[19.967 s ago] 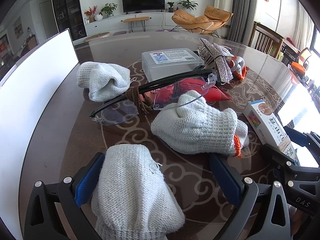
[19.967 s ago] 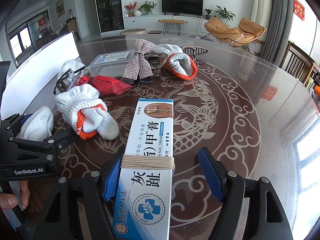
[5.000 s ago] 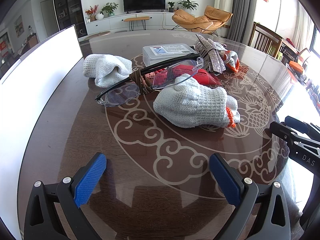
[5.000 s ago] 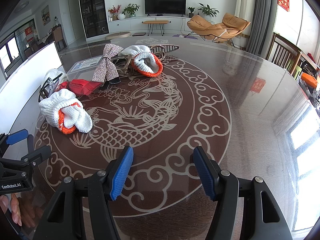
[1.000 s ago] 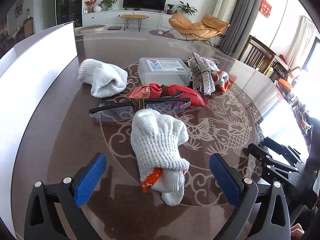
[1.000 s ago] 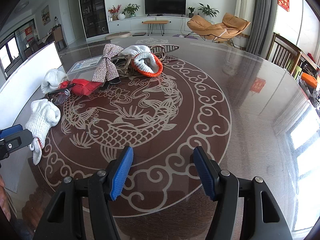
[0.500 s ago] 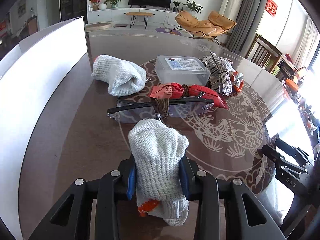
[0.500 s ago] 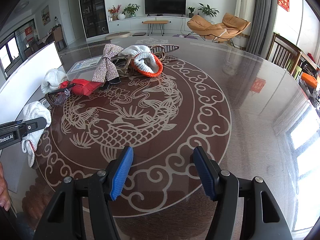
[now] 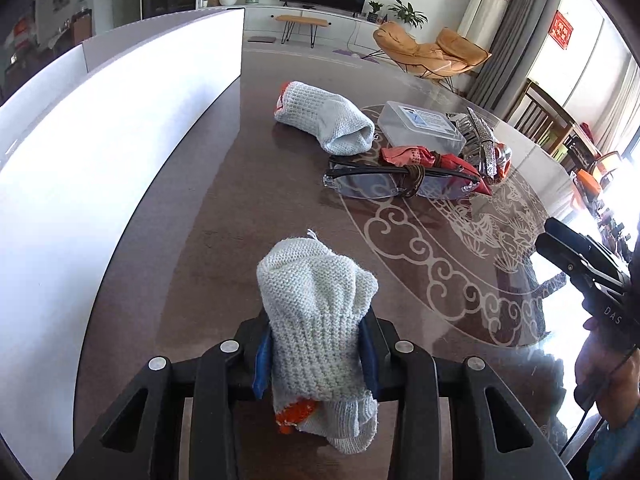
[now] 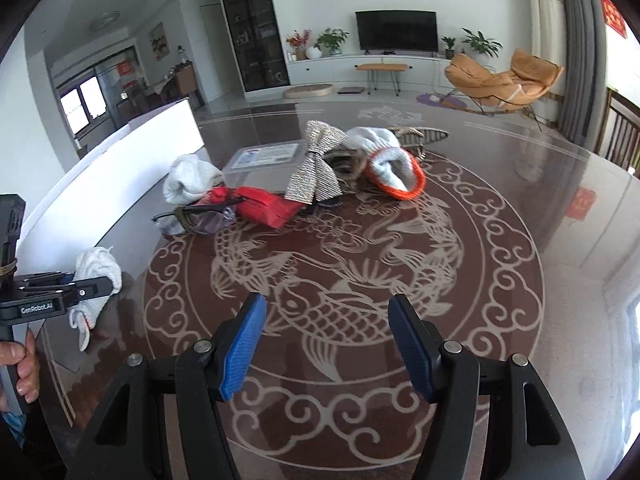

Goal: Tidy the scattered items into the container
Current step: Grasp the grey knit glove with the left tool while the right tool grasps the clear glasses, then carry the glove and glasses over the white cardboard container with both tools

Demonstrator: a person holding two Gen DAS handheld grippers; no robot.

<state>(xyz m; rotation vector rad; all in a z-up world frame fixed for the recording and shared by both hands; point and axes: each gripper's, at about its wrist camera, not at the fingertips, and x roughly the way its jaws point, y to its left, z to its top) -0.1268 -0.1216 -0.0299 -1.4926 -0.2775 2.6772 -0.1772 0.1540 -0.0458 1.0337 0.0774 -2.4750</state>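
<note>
Left gripper point(image 9: 316, 356) pinches a white glove point(image 9: 316, 320) beside the white container point(image 9: 100, 184). Right gripper point(image 10: 326, 348), empty, is opening.

Daylight enters from the windows on my right and lights the room brightly. The white container wall point(image 9: 100, 168) is overexposed, with no surface detail. The glossy table point(image 10: 500, 280) carries strong glare and pale reflections toward its right edge. Both fisheye views bend straight lines and darken to black at the corners. My right wrist view is slightly soft; my left wrist view is sharp. Shadows under the items are short and faint.
</note>
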